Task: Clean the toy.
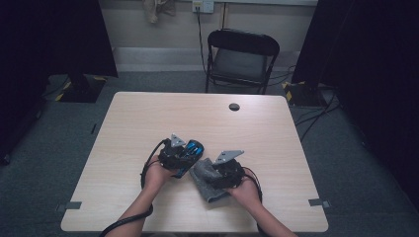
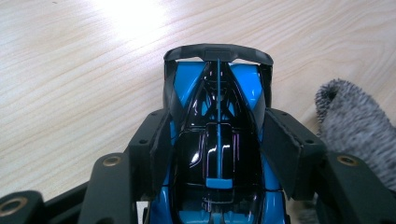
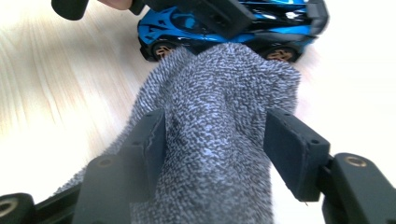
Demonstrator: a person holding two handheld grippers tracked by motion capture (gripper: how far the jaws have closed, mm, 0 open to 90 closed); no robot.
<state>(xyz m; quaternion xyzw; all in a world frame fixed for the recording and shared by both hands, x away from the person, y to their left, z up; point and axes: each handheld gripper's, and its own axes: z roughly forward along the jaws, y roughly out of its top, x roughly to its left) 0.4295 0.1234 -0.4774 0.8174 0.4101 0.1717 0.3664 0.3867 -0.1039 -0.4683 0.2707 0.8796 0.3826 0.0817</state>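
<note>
Gripping a blue and black toy car by its flanks, the left claw held it low over the pale desk — the car's rear wing pointed away from the hand. The right claw was closed on a grey knitted cloth, pads pressed into both sides. Cloth and car sat just beside each other near the desk's middle — the cloth's far end met the car's wheels in the right gripper view.

Each black tool, left and right, carries a grey three-cornered plate, brass-ringed screws, padded jaws and a trailing black cable.
</note>
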